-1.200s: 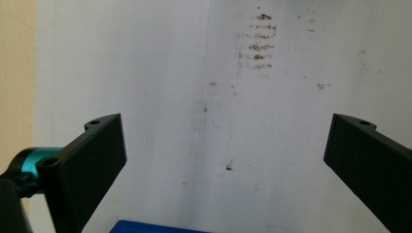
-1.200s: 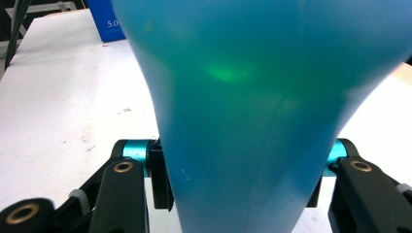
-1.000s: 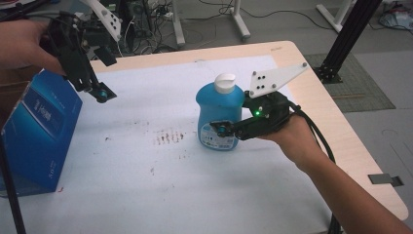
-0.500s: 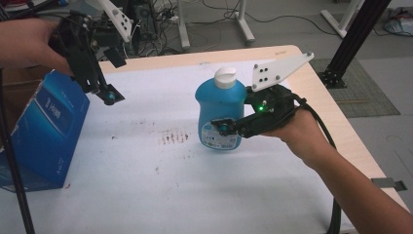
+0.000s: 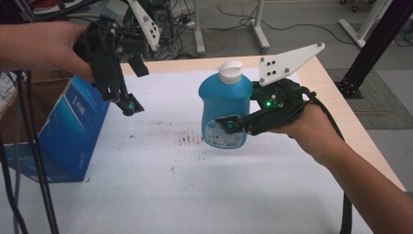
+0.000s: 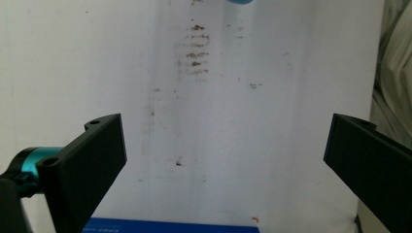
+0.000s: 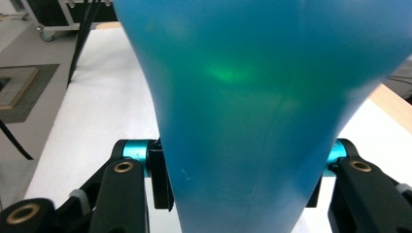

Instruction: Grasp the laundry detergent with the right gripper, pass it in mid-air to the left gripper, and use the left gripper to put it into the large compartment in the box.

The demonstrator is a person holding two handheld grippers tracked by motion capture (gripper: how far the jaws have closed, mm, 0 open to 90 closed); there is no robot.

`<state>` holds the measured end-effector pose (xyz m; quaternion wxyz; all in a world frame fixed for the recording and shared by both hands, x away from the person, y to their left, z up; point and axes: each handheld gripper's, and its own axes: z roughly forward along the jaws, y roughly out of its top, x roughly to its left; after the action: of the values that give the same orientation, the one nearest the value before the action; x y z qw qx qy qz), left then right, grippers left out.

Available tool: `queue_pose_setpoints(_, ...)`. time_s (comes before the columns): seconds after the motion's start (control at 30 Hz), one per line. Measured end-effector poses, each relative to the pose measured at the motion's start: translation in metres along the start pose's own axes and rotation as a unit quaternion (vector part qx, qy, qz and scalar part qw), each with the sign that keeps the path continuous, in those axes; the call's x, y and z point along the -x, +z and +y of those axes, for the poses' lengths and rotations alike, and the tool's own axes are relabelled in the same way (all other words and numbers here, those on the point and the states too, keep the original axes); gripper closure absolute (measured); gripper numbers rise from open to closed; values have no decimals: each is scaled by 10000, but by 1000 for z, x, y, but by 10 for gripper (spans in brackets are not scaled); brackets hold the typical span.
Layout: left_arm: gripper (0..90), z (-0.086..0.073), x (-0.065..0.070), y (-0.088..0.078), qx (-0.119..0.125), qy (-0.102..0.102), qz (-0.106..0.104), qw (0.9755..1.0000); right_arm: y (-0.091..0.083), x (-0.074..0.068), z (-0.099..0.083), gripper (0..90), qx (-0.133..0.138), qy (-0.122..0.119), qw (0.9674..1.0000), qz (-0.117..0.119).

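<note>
Right gripper (image 5: 229, 127) clamps the blue bottle (image 5: 223, 109) upright above the white table (image 5: 195, 195), forearm reaching in from the right; left gripper (image 5: 127, 105) hangs wide open, pointing down beside a blue box (image 5: 68, 131).

Bottle label (image 5: 221, 138) and box (image 5: 78, 117) print seemingly illegible

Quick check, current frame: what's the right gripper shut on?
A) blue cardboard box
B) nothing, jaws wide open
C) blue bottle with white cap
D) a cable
C: the right gripper has its jaws pressed against both sides of the blue bottle, and the right gripper view shows the bottle's body between them. The blue box sits apart at the table's left, near the open left gripper.
</note>
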<state>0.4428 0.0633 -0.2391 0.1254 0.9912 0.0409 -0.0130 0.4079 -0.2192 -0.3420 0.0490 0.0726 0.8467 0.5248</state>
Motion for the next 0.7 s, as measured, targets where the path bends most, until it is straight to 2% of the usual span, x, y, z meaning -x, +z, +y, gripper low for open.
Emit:
queue_pose_setpoints(0.2, 17, 9, 14, -3, -29, 128, -54, 9999, 14, -1, 12, 465, 7, -117, 9998, 166)
queue_pose_setpoints(0.37, 17, 14, 21, -4, -42, 203, -127, 9997, 27, -3, 23, 466, -133, -244, 9992, 302)
queue_pose_setpoints(0.7, 17, 18, 26, -6, 11, 99, -156, 9998, 54, -7, 35, 466, -197, -385, 9976, 539)
